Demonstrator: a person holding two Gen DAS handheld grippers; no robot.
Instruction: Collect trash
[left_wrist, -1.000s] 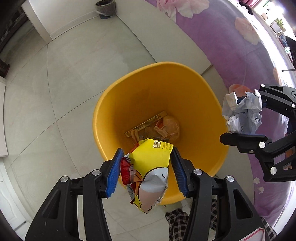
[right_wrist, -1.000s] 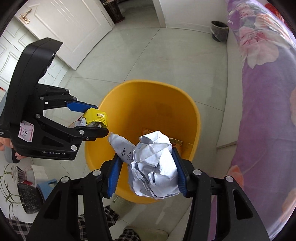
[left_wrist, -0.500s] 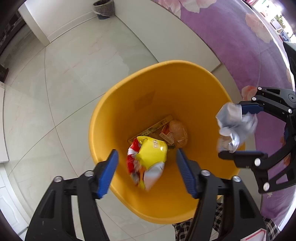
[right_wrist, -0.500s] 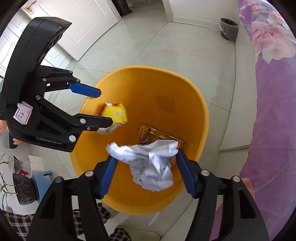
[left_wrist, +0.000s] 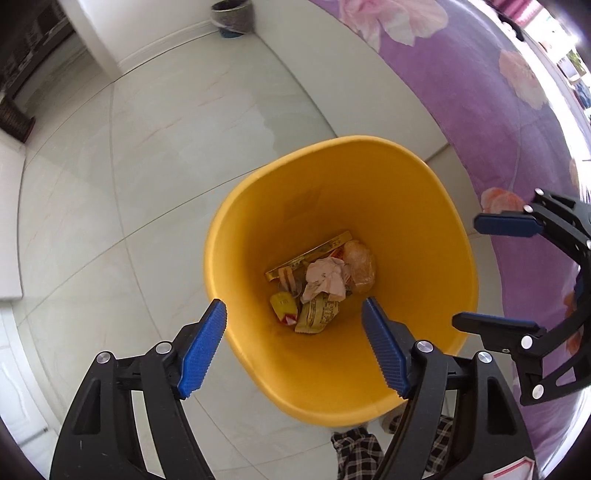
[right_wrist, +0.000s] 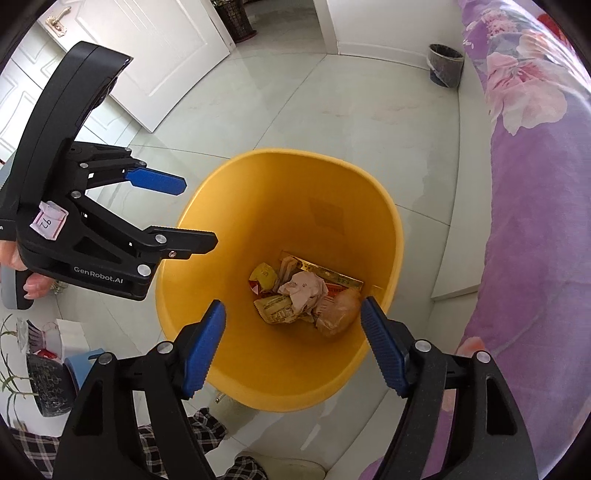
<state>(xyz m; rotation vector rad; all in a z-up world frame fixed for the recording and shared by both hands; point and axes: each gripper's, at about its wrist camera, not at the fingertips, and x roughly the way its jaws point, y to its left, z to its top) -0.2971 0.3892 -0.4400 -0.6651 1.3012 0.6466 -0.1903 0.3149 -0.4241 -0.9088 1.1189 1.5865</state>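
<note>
1. While both tools hang over the yellow bin, the left gripper stands with its jaws wide; they have just been opening, and nothing sits between its blue pads.
2. The right gripper is likewise spread wide with an empty gap, its jaws having just been opening too; in the left wrist view it shows at the right edge of the frame, beside the bin's rim.
3. The trash lies at the bottom of the bin, in the centre of both frames: a crumpled paper ball on top, a yellow snack packet to its lower left, and a pale printed wrapper just beside that.
4. A bun in clear wrap touches the paper ball's right side, and a flat gold box leans behind the pile.
5. The bin stands on pale floor tiles, next to a purple flowered bedspread filling the right of the frame.
6. A small dark bin stands at the top, by the wall.
7. Checked trouser legs show at the bottom edge.
8. In the right wrist view, a hand grips the left tool's handle at the left edge.
</note>
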